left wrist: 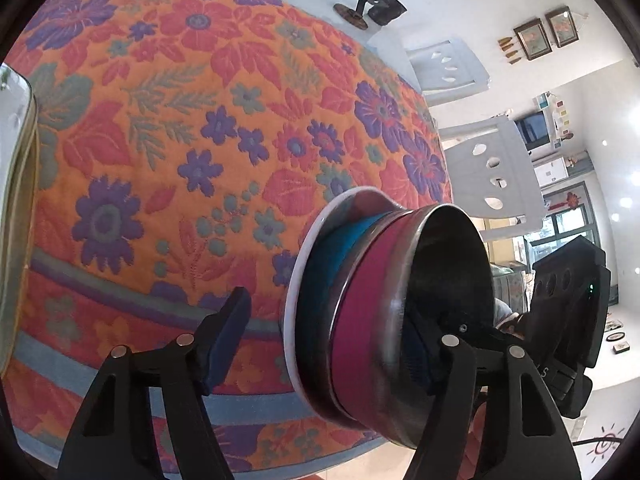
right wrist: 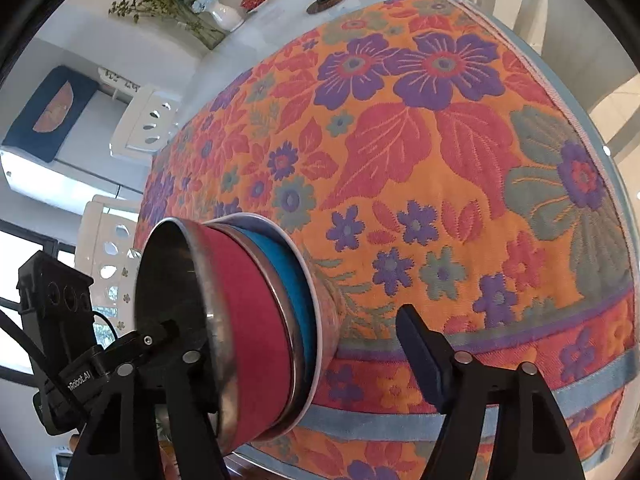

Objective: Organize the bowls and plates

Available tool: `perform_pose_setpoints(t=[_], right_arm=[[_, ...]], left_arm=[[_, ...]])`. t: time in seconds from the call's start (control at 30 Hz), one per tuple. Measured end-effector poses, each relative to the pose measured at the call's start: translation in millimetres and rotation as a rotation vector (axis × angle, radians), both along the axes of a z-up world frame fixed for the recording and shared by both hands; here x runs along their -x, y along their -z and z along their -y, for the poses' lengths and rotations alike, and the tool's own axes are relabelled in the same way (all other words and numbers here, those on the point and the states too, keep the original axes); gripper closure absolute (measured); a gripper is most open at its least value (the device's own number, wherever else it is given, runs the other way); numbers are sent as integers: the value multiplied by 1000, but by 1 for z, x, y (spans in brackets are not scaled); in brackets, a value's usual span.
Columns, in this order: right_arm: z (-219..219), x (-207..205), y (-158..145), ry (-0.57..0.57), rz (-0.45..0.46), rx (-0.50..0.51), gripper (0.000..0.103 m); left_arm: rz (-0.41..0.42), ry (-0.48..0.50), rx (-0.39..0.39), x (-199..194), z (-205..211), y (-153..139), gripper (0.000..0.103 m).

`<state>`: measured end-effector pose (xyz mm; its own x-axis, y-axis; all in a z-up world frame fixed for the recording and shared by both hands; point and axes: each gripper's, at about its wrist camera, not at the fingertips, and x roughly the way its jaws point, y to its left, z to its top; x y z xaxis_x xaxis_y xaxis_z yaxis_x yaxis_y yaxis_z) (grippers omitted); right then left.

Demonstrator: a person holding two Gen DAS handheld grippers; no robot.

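The stack (left wrist: 384,312) sits near the front edge of the tabletop (left wrist: 168,152), which is covered in a flowered cloth: a red-banded steel bowl (left wrist: 360,320) on top, nested in a blue-banded bowl (left wrist: 332,264), both resting on a white plate (left wrist: 298,280).

The steel looks stiff and smooth, so I judge it slippery under the pads. The 3 pieces are loose in one another and may shift or rattle if tilted. The plate looks ceramic and would chip if dropped. I expect a fair weight for 1 grip, so 2 opposite holds on the top bowl's rim seem sensible, kept level.

Each of the 2 tools has one finger inside the top bowl and one outside it. The left gripper (left wrist: 332,344) stands spread, its outer pad (left wrist: 226,340) clear of the stack. The right gripper (right wrist: 304,356) is likewise spread, its outer pad (right wrist: 420,356) apart from the wall. Neither is pinching yet.

The left wrist view shows the plate's full white rim, a pale tray (left wrist: 16,200) at the far left, and the other tool's body (left wrist: 568,312) beyond the bowl. The right wrist view shows only a sliver of plate, plus a vase of flowers (right wrist: 208,4) on the far side.
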<state>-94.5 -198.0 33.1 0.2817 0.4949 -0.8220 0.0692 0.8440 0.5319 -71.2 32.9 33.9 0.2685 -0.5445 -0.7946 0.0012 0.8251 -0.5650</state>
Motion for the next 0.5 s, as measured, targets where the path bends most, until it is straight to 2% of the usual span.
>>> perform_pose_setpoints(t=[0.17,0.23,0.3,0.4,0.5], right_arm=[[-1,-3,5,-27,2,-10,36],[-4,-5,6,-38,5,-11,36],[-7,-7,7,-46,5,-22,37],[-15,-8,8,-64,4,-41,39],[-23,-6,8,-85,9,-60,45]], left_arm=[[0,-2,14,0,2,3,38],[1,1,26,-1,3,4,50],[4,0,17,-1,5,5,56],[18,-9,16,1,5,4,57],[23,-29,12,2,5,3,59]])
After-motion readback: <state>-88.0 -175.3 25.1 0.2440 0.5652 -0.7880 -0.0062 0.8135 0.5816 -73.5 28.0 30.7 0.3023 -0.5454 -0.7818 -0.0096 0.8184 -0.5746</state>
